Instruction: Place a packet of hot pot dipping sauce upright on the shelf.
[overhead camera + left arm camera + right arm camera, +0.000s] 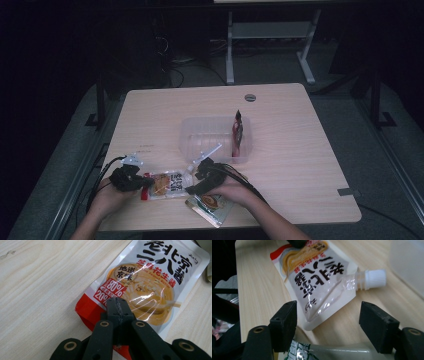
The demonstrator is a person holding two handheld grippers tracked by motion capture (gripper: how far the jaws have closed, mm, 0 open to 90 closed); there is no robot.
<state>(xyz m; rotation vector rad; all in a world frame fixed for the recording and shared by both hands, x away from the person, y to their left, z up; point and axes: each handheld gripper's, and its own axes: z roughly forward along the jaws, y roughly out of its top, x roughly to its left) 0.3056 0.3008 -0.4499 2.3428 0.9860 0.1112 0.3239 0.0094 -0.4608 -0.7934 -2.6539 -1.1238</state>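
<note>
A spouted sauce pouch (163, 184) with a red end and a white cap (374, 278) lies flat near the table's front edge. My left gripper (144, 181) is shut on the pouch's red bottom corner (86, 311), its jaws (117, 305) pressed together over the film. My right gripper (192, 188) stands open at the pouch's other end. The clear lower corner of the pouch (322, 297) lies between its pads (284, 322) without touching them. A green and white packet (322, 352) lies just under this gripper.
A clear plastic container (200, 135) stands at mid-table just beyond the right gripper, with a dark red packet (239, 131) upright against its right wall. The green packet (212, 205) lies under the right hand near the front edge. A grey round cap (250, 97) sits near the far edge.
</note>
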